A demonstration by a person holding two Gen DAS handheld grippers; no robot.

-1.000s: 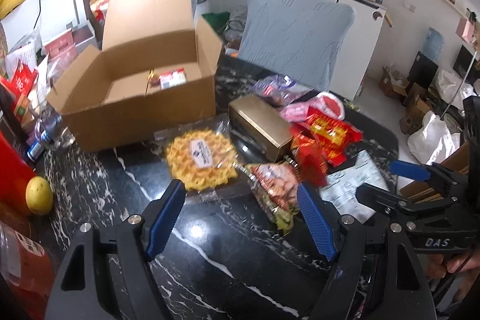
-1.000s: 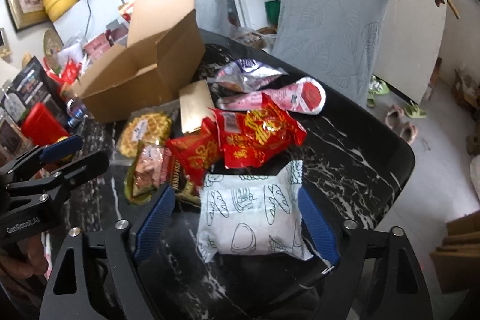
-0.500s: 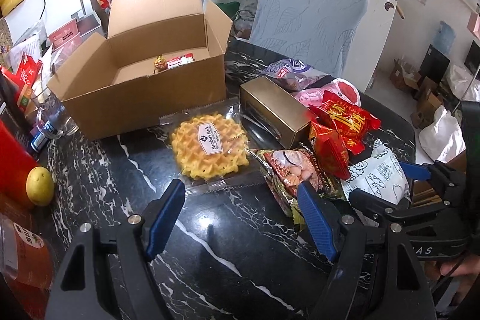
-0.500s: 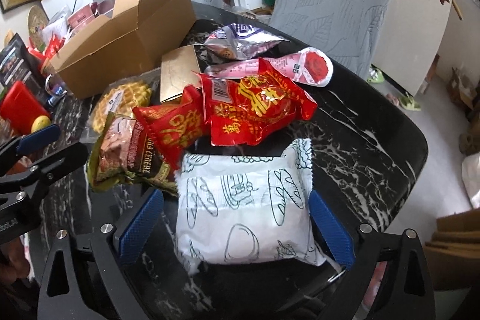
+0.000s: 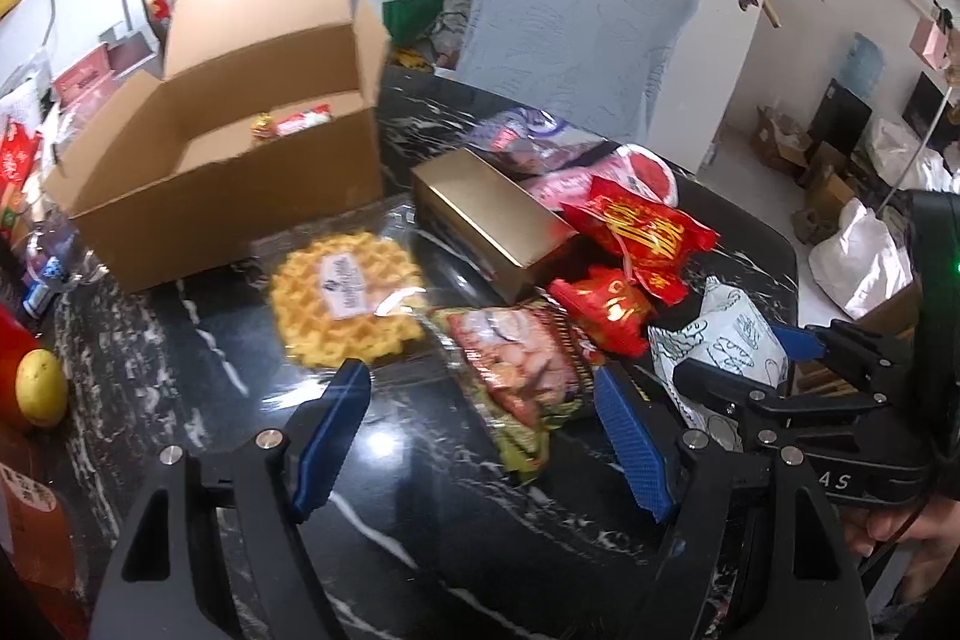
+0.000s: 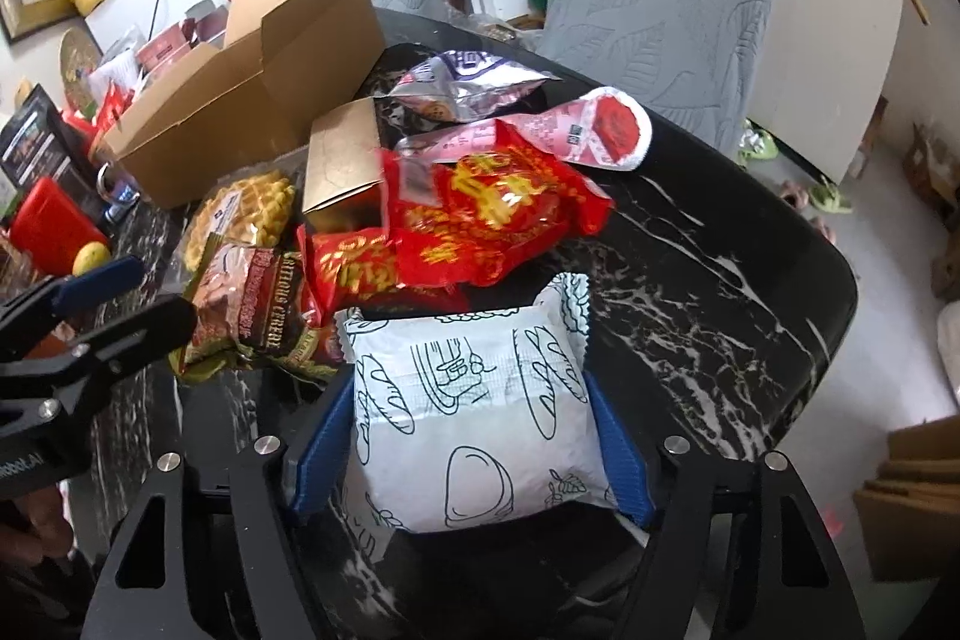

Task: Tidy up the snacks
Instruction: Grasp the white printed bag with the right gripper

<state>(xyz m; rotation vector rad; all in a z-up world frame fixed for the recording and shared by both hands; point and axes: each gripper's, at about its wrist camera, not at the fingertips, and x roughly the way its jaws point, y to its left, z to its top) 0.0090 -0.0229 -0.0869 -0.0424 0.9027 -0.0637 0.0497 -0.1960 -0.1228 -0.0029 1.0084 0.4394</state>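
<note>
The right gripper [image 6: 468, 436] is closing its jaws on the white bread bag [image 6: 474, 412], and both blue pads already touch the bag's sides. The bag looks puffy, soft and light, so a hard squeeze could squash the bread; holding it by the middle, like now, seems best. It lies on the black table [image 6: 708, 292], just in front of the red snack bags [image 6: 492, 214]. The left gripper [image 5: 480, 436] is open and holds nothing. The cardboard box [image 6: 252, 100] waits behind the red bags
</note>
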